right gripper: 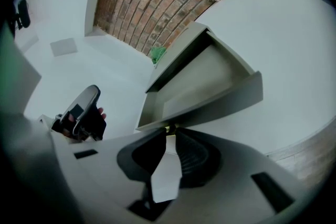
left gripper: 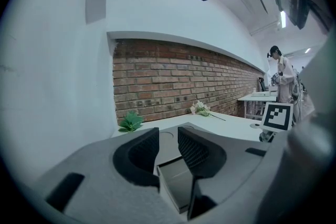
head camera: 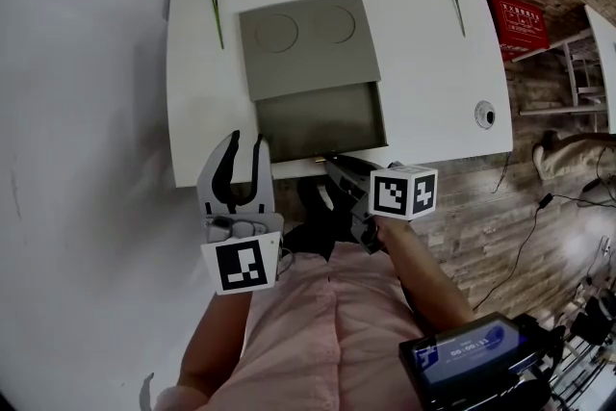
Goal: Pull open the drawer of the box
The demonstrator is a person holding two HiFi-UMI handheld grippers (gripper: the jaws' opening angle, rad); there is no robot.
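1. The white table [head camera: 433,72] carries the gray box [head camera: 303,38] at its middle.
2. The drawer [head camera: 320,122] stands pulled out toward the table's near edge.
3. The right gripper [right gripper: 169,132] pinches the drawer's front, jaw tips nearly together.
4. The left gripper [head camera: 245,147] hovers just left of the drawer, jaws spread and empty.
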